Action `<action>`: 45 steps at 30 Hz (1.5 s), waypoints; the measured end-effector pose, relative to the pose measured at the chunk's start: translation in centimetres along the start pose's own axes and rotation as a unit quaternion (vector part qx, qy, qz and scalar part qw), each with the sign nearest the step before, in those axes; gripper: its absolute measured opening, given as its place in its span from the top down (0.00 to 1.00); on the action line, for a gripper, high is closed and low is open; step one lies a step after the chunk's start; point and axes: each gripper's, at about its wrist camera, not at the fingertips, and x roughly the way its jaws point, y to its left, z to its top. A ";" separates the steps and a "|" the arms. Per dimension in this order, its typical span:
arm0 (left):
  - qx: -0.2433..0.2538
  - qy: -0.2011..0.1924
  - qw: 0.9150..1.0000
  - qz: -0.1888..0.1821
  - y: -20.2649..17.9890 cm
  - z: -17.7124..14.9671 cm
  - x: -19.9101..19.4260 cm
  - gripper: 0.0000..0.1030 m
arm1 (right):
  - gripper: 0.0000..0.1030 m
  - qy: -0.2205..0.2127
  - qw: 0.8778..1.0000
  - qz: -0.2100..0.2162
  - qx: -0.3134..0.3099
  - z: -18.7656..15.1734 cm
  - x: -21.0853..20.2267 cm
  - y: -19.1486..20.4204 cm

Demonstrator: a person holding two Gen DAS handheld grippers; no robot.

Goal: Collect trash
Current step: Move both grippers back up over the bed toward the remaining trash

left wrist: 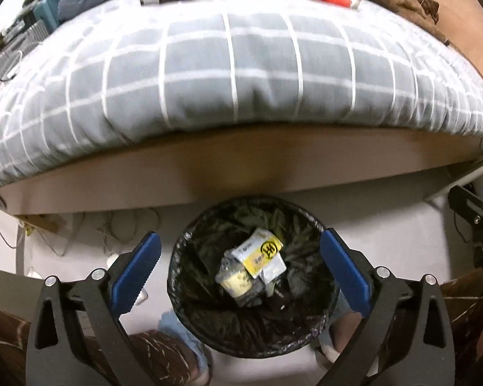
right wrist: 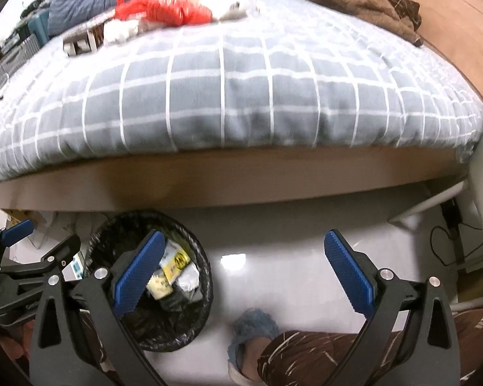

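The bed [right wrist: 241,96] is carrying a red bag [right wrist: 164,9] and white scraps, blurred, likely the next pickup. The bin [left wrist: 254,344] on the floor is already holding wrappers [left wrist: 257,260]. The left claw [left wrist: 240,270] is hanging released above it; the right claw [right wrist: 244,270] is gaping empty beside it. The bin's depths are hard to read.

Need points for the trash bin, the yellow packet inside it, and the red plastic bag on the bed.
trash bin [left wrist: 318,315]: left wrist view, liner wall.
yellow packet [left wrist: 264,252]: left wrist view, printed face.
red plastic bag [right wrist: 164,9]: right wrist view, crumpled middle.
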 end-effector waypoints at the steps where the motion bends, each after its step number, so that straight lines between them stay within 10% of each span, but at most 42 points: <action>1: -0.004 -0.002 1.000 -0.004 0.1 0.3 -0.5 0.06 | 0.07 -0.008 1.000 0.002 -0.001 0.3 -0.5 -0.1; 24: -0.018 -0.122 0.992 -0.015 2.9 8.1 -8.1 0.06 | 0.07 -0.163 0.986 0.017 -0.027 7.4 -7.7 0.9; 45: -0.036 -0.141 0.989 0.004 7.5 17.5 -5.5 0.06 | 0.10 -0.149 0.986 0.054 -0.059 16.7 -2.6 5.4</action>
